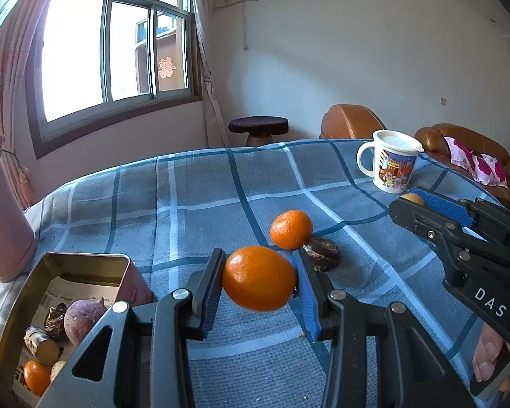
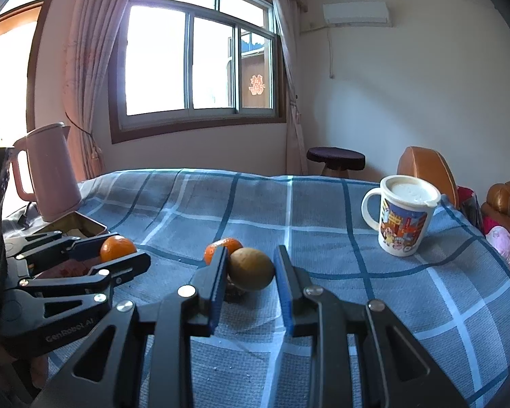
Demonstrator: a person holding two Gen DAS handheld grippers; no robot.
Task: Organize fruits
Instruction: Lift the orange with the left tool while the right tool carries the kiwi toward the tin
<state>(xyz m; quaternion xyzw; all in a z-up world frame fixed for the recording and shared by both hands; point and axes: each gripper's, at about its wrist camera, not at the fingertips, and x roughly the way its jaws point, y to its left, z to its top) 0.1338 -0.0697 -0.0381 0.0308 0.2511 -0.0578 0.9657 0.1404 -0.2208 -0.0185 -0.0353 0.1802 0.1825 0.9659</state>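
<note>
With the left gripper [image 1: 260, 280] pinching an orange [image 1: 258, 278] just right of the tin [image 1: 85, 261] and the right gripper [image 2: 251, 268] clamped on a brown fruit [image 2: 251, 268] farther right, each should probably be lowered into the tin before release, avoiding the fruit already inside.

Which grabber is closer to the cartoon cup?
Right. The right gripper, shut on a brownish fruit, sits just in front of the cartoon cup. The left gripper, holding an orange, is farther back, near the tin.
</note>
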